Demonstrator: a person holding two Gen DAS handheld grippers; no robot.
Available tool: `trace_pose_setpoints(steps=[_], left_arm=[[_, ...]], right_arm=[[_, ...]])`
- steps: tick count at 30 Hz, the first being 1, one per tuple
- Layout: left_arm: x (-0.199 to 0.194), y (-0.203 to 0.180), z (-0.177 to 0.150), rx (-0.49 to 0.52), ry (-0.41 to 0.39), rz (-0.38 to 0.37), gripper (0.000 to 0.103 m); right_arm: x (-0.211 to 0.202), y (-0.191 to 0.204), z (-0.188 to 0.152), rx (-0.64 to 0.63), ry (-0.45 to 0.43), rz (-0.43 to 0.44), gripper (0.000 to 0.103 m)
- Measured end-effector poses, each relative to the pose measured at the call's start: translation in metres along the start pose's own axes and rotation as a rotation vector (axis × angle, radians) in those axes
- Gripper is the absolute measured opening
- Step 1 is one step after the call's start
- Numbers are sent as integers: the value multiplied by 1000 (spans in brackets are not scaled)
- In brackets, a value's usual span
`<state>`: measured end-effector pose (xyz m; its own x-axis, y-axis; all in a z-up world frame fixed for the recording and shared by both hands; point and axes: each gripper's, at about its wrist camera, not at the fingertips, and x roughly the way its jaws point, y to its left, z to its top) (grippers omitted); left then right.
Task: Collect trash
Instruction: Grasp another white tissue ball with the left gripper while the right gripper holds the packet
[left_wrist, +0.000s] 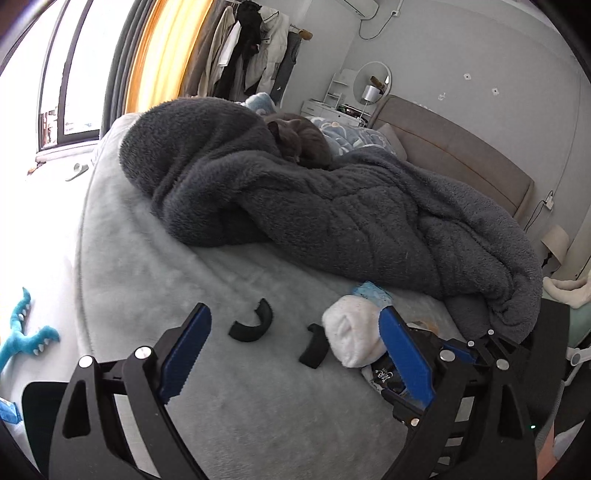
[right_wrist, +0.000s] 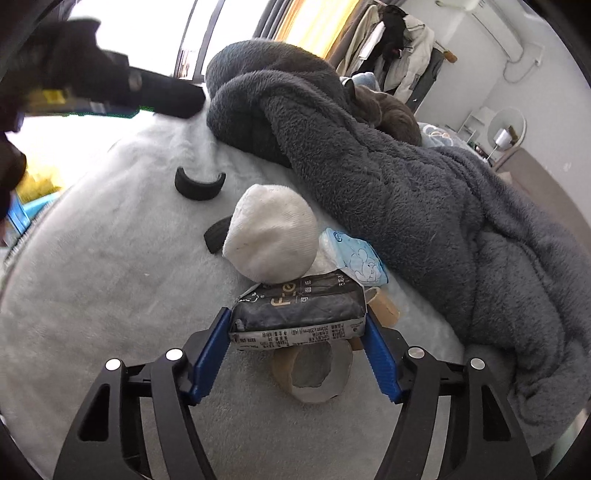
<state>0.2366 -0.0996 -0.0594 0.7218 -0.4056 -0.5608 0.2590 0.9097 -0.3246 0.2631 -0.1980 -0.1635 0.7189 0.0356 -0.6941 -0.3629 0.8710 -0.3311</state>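
Right gripper (right_wrist: 297, 332) grips the black tissue pack (right_wrist: 299, 312) — on the bed (right_wrist: 110, 295).
Left gripper (left_wrist: 295, 354) stands wide, holding nothing — near two black curved pieces (left_wrist: 253, 325).

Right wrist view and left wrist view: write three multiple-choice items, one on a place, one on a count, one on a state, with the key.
1. Where does the black packet sit?
A. between the right gripper's blue fingers
B. on the grey blanket
C. on the floor

2. How many curved black pieces lie on the bed?
A. one
B. two
C. four

3. How is the left gripper?
A. shut on a sock
B. open, holding nothing
C. shut on the blanket

Key: 1 A, both pads touch its ends. 2 B, one and another. 3 B, its fingers stand apart.
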Motion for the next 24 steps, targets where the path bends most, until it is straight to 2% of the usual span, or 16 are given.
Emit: trace_pose_setpoints(steps=[7, 15, 18, 22, 24], left_arm=[[18, -6, -4, -46, 26, -59, 88], [43, -30, -16, -4, 98, -99, 77], [50, -36, -20, 6, 118, -110, 73], [56, -44, -26, 30, 139, -115, 68], [59, -48, -28, 55, 141, -100, 62]], right_arm=[[-19, -22, 0, 104, -56, 60, 70], [-29, -44, -10, 165, -80, 63, 69], [-36, -60, -14, 231, -106, 85, 70], [-43, -86, -21, 360, -133, 163, 70], [-46, -97, -23, 420, -150, 187, 70]])
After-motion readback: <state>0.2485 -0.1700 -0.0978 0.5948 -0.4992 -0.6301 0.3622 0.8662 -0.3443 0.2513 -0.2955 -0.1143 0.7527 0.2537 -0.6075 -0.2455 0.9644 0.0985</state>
